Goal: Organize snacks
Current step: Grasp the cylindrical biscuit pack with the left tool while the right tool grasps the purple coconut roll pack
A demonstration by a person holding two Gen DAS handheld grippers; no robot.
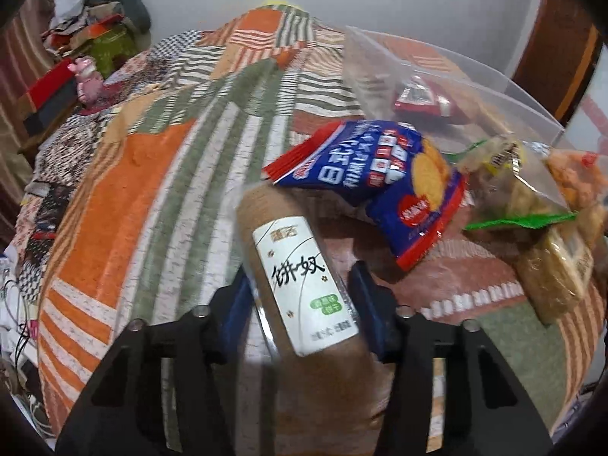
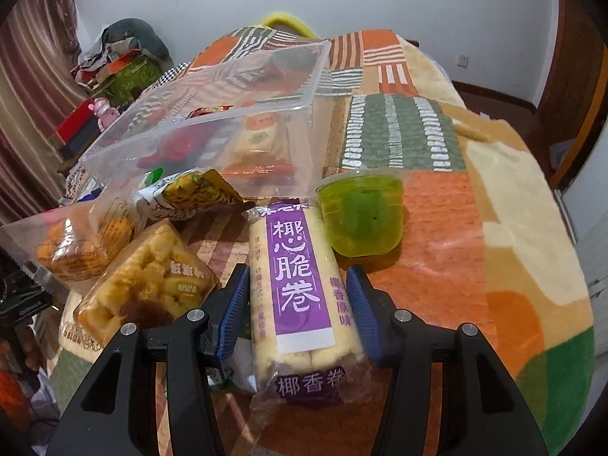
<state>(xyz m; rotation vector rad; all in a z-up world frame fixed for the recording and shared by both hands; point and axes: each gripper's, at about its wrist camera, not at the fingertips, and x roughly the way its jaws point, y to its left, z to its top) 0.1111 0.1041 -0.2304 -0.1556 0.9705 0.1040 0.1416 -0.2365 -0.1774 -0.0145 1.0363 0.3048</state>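
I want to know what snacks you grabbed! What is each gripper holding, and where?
The left gripper squeezes the brown roll pack around its labelled middle. The right gripper grips the purple-label roll pack across its middle.

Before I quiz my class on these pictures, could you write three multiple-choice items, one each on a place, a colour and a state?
1. Where does the green jelly cup stand?
A. inside the clear box
B. on the blanket beside the purple-label roll pack
C. on the floor

2. What colour is the label on the brown roll pack?
A. white
B. red
C. black

3. What lies between the right gripper's fingers?
A. nothing
B. the jelly cup
C. the purple-label roll pack

Answers: 1 B, it sits outside the clear box, by the pack's far end. 2 A, white with dark characters. 3 C, the pack lies lengthwise between the blue pads.
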